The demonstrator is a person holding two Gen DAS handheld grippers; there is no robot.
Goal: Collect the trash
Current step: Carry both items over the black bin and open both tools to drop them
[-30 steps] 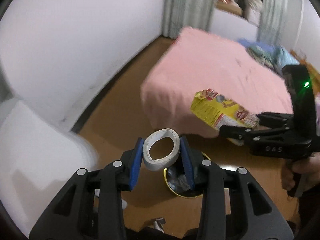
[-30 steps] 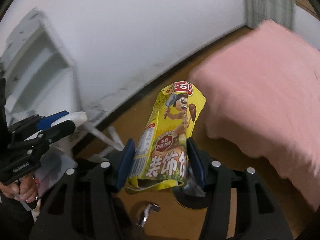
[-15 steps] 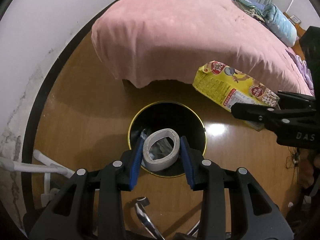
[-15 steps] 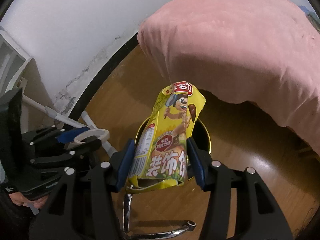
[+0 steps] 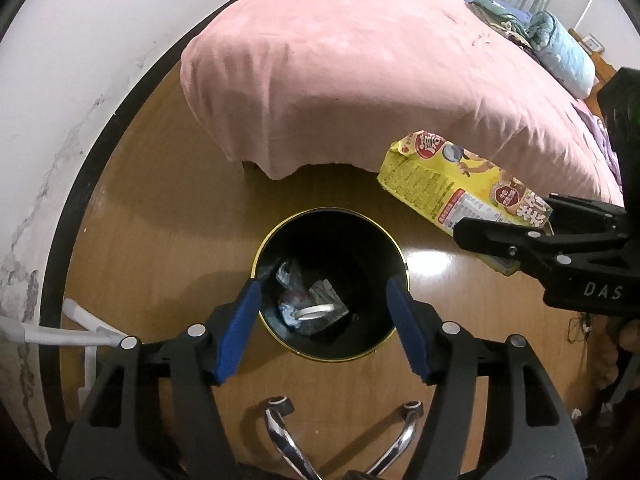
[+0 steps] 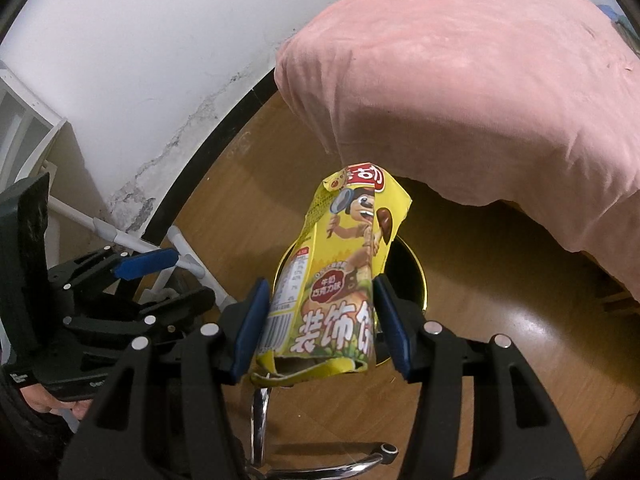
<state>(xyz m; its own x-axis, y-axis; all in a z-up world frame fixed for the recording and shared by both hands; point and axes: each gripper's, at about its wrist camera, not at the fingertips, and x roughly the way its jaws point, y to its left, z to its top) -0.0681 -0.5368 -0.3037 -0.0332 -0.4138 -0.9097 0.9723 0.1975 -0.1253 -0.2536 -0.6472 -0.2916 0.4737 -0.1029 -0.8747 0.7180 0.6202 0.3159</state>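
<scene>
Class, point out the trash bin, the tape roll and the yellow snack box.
trash bin (image 5: 394,248), left wrist view, gold rim.
tape roll (image 5: 316,311), left wrist view, white edge.
yellow snack box (image 6: 340,280), right wrist view, printed front.

The left wrist view looks steeply down over its own left claw (image 5: 324,322), which fills the lower frame, onto the black bin (image 5: 332,286) at centre on the wooden floor (image 5: 160,220). The right wrist view, close to the same spot, also tilts down, with the bin (image 6: 412,276) near its centre, largely hidden. Both views share the bin, the floor and the pink bed (image 5: 360,68) across the upper frame. Each also catches the other: the right claw (image 5: 516,240) enters at the left view's right edge, the left claw (image 6: 160,280) at the right view's lower left.
</scene>
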